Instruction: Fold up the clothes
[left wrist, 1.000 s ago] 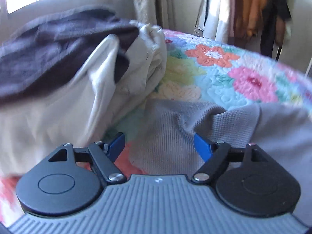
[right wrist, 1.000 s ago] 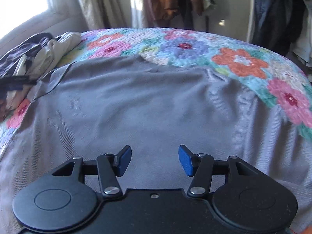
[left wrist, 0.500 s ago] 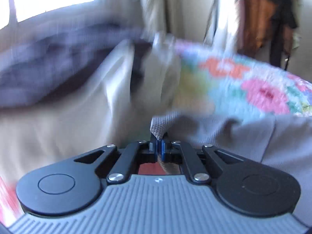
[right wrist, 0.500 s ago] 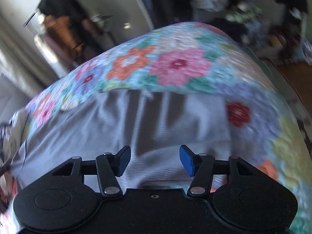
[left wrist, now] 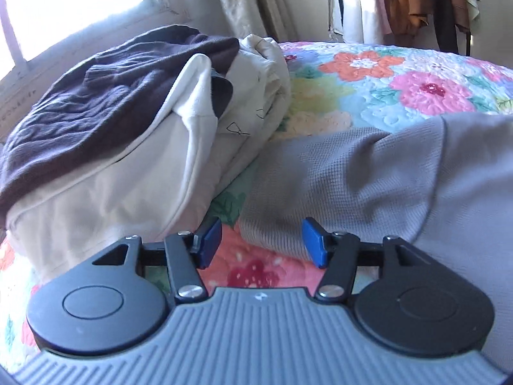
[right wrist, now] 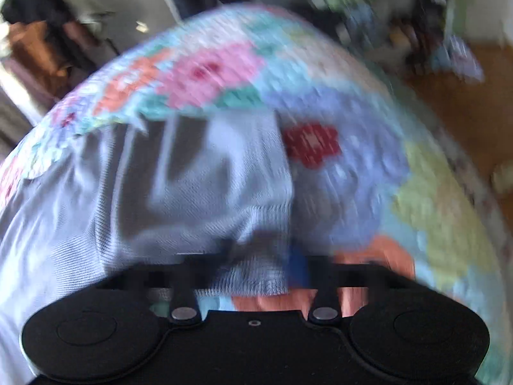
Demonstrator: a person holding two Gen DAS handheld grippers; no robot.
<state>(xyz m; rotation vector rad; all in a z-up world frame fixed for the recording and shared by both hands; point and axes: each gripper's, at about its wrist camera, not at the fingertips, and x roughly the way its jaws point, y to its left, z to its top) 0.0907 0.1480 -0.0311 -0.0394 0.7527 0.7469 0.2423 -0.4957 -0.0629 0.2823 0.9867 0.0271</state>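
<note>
While the grey garment is only partly gathered, the folding looks to be at an early step.

Grey garment: the grey waffle-knit shirt (left wrist: 368,186) lies spread on the flowered quilt (left wrist: 416,86); in the left wrist view it fills the lower right of the frame, with a sleeve or edge running toward the bottom centre.

Left gripper: the left gripper (left wrist: 261,240) at bottom centre has its jaws opening, about half wide. The blue pads stand on either side of the shirt's edge and do not press on it.

Right gripper: the right gripper (right wrist: 256,272) is closing, and a bunch of the grey cloth (right wrist: 205,192) sits between its jaws at lower centre. The view is blurred, but the cloth seems pinched there.

Pile: a cream garment (left wrist: 128,176) with a dark brown garment (left wrist: 96,96) on top lies in the left half of the left wrist view, just beside the shirt. I cannot tell if it is folded.

Done: I see no finished fold on the shirt.

Left: in my judgement, all folds of the shirt, and perhaps the pile.
</note>
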